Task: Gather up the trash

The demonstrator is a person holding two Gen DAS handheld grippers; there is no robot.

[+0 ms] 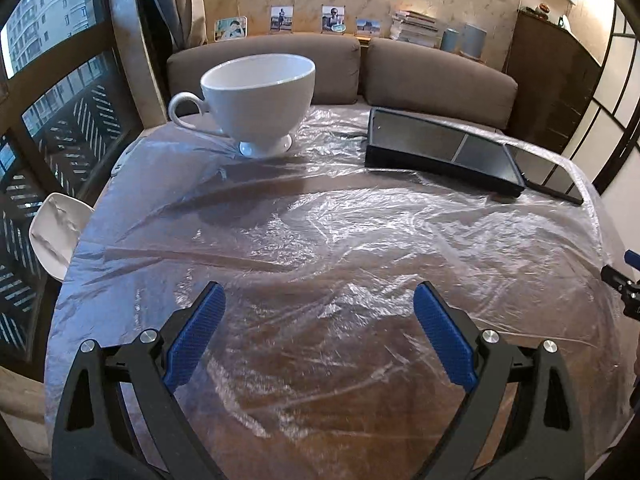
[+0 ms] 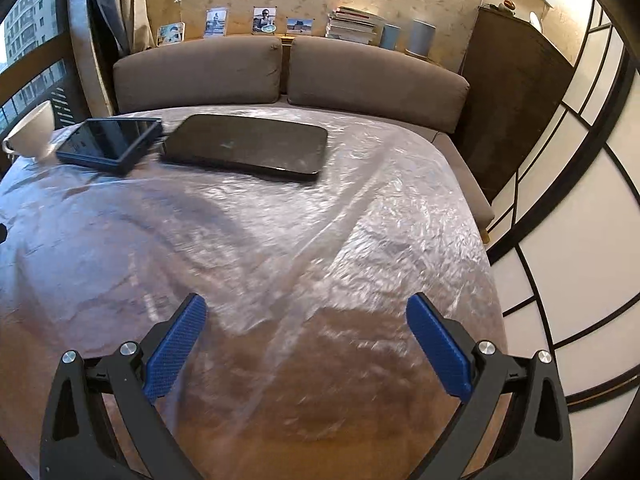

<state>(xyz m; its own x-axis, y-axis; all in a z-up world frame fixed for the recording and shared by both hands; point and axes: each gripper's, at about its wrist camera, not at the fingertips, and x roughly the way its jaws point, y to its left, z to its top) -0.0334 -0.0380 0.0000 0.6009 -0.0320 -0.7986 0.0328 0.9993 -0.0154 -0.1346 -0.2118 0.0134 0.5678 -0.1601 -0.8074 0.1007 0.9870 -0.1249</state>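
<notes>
A crinkled clear plastic sheet (image 1: 340,232) covers the whole wooden table; it also shows in the right wrist view (image 2: 320,220). My left gripper (image 1: 320,300) is open and empty, just above the sheet near the table's front edge. My right gripper (image 2: 306,312) is open and empty, above the sheet near the front right. Part of the right gripper shows at the right edge of the left wrist view (image 1: 624,284). No loose piece of trash shows on the table.
A white footed cup (image 1: 256,100) stands at the back left. A dark blue tablet (image 1: 440,148) and a black flat device (image 2: 248,146) lie at the back. A white chair (image 1: 56,232) is left of the table. A brown sofa (image 2: 280,72) is behind.
</notes>
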